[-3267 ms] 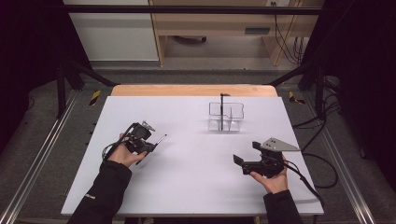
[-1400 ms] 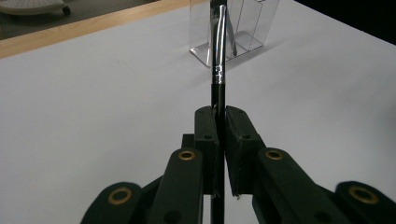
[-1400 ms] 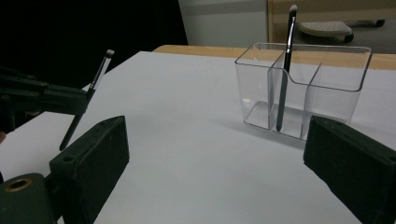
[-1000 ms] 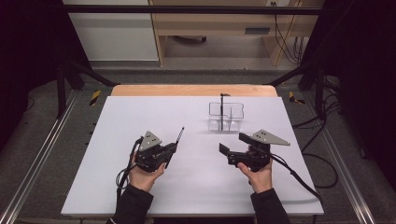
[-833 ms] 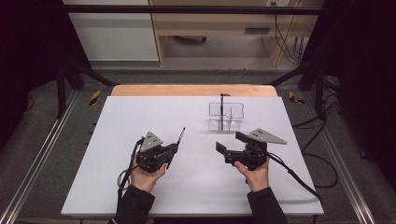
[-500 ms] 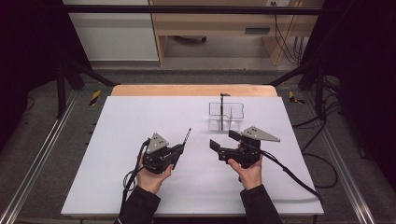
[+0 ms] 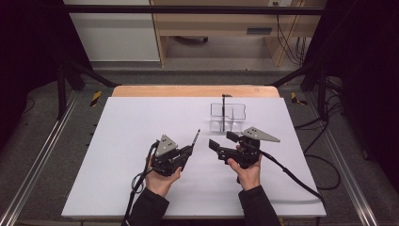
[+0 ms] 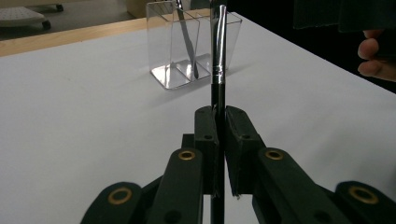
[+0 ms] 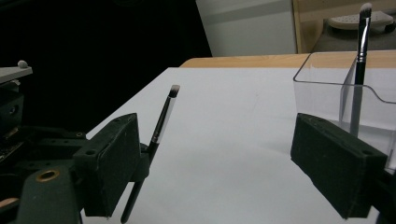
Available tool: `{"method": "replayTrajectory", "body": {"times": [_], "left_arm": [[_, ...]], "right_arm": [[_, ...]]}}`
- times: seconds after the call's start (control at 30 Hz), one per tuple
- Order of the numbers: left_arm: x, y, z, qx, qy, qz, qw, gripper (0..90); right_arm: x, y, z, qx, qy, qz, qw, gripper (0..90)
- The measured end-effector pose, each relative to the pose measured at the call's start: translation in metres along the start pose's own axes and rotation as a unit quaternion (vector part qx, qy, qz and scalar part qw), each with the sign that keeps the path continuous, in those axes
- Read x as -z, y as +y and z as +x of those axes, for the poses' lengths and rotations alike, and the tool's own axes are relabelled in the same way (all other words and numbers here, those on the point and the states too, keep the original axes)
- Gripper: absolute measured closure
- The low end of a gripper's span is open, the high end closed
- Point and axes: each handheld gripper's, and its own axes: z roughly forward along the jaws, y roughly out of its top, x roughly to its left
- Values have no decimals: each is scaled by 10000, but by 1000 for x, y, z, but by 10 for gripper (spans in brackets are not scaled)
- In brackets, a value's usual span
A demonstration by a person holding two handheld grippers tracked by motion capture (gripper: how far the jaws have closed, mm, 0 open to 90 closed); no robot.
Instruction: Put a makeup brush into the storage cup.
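At lower centre of the high view, the left gripper (image 7: 188, 151) pinches a brush (image 7: 195, 138) by its handle, tip slanting toward the upper right. Just right of it, the right gripper (image 7: 222, 140) has its jaws spread with nothing between them, though they have just been closing. The clear holder (image 7: 229, 113) above them has another brush (image 9: 359, 51) standing in it.

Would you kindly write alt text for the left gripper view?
The left tool is shut on a slim black brush that points up and away over a white table. Behind stands a clear divided holder with another brush inside.
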Motion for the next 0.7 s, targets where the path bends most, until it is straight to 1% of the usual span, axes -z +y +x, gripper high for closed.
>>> {"method": "replayTrajectory", "body": {"times": [0.37, 0.7], "left_arm": [[-8, 4, -12, 22, -74, -71, 9999, 833], [-12, 5, -17, 11, -113, -86, 9999, 833]], "right_arm": [[-4, -2, 2, -105, 51, -18, 9999, 228], [-8, -3, 3, -255, 89, -48, 9996, 293]]}}
